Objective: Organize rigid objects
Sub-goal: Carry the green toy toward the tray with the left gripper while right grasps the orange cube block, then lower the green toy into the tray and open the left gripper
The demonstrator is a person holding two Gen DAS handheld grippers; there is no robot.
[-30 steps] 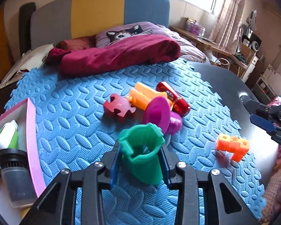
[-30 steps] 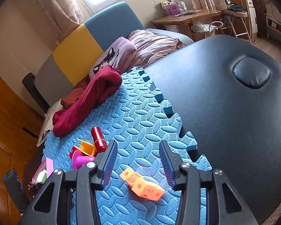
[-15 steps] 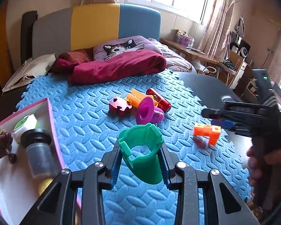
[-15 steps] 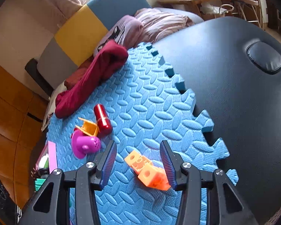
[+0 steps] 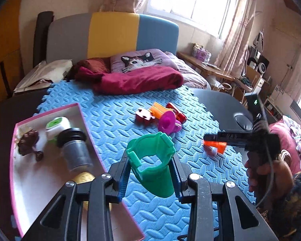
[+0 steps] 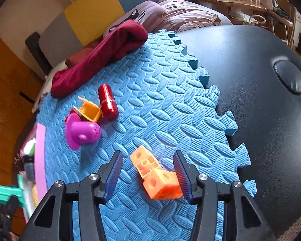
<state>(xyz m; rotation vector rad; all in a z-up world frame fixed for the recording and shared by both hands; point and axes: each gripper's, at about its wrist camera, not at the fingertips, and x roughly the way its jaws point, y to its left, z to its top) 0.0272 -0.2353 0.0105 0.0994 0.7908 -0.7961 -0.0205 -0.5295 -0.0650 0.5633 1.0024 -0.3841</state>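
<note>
My left gripper (image 5: pixel 150 178) is shut on a green plastic cup (image 5: pixel 152 166), held above the blue foam mat (image 5: pixel 114 120) just right of the pink-rimmed tray (image 5: pixel 56 110). My right gripper (image 6: pixel 146 153) stands open, pointing steeply down, with an orange linked-cube block (image 6: pixel 158 178) between its fingers. The block lies on the mat close to the right pad and well apart from the left one. In the left wrist view the right gripper (image 5: pixel 205 137) hovers over the same orange block (image 5: pixel 218 145).
A purple funnel-like toy (image 6: pixel 84 132), an orange open box (image 6: pixel 89 109), a red cylinder (image 6: pixel 107 101) and a dark red puzzle piece (image 5: pixel 143 116) lie clustered mid-mat. The tray holds a dark-capped jar (image 5: pixel 75 150) and several small items. A maroon blanket (image 5: pixel 138 80) borders the far edge.
My left gripper lifted the green cup and carried it left toward the tray. My right gripper sank and tilted down until its fingers straddle the orange block.
</note>
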